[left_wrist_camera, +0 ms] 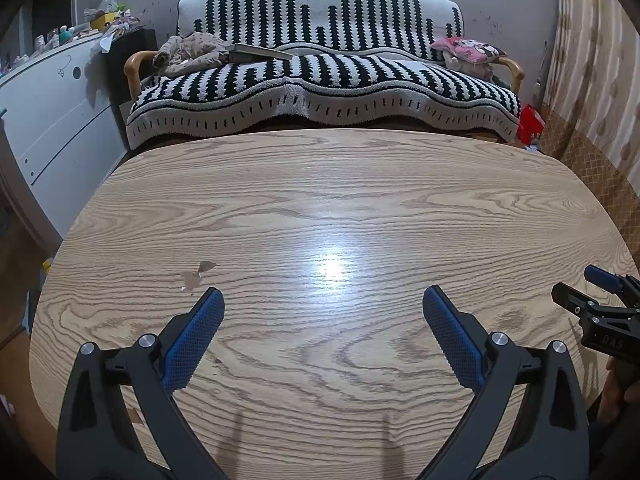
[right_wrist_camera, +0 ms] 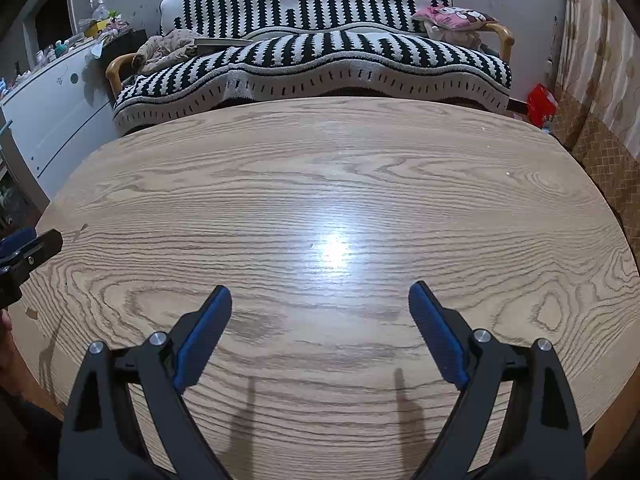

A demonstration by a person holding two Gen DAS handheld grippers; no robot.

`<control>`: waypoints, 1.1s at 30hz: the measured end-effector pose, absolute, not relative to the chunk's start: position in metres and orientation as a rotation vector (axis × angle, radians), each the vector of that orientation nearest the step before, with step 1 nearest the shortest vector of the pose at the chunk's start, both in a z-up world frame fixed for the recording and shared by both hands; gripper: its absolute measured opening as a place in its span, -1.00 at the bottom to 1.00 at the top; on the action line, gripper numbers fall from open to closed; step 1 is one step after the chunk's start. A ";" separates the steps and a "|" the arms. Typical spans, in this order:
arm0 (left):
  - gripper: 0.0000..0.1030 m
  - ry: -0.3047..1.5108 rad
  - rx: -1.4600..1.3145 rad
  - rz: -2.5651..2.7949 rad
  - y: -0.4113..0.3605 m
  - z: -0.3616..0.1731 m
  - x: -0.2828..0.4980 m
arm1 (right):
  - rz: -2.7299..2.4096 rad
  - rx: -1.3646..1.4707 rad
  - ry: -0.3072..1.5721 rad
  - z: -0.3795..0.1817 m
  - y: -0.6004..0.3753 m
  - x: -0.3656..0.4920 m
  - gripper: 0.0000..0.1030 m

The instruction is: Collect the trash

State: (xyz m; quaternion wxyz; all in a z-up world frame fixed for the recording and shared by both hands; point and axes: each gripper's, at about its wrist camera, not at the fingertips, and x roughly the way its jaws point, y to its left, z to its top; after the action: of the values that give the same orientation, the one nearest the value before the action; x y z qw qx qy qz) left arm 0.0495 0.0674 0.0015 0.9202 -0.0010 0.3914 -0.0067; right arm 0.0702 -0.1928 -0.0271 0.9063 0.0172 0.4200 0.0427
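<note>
Above the light oak-grain oval table (left_wrist_camera: 320,200): left gripper (left_wrist_camera: 323,300) with blue-padded black fingers spread wide, gripping nothing; right gripper (right_wrist_camera: 320,298) likewise released and empty. Left view only: small torn brown scrap (left_wrist_camera: 197,276) lying flat near the left pad, long axis running near-left to far-right. Right view: same spot only a faint mark at the far left edge. Beyond the table, black-and-white striped sofa (left_wrist_camera: 320,76), pink cushion (left_wrist_camera: 468,49).
</note>
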 end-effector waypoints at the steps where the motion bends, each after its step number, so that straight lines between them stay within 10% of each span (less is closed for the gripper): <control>1: 0.87 0.804 -0.003 -0.015 0.068 0.002 0.050 | 0.088 0.036 0.868 -0.027 -0.193 0.070 0.69; 33: 0.87 0.812 0.000 -0.009 0.067 -0.003 0.045 | 0.087 0.036 0.870 -0.028 -0.198 0.069 0.69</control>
State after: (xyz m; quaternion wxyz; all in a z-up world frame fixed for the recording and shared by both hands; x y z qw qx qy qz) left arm 0.0451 0.0673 -0.0025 0.9188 0.0000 0.3947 -0.0044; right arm 0.0690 -0.1975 -0.0278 0.9059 0.0176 0.4211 0.0421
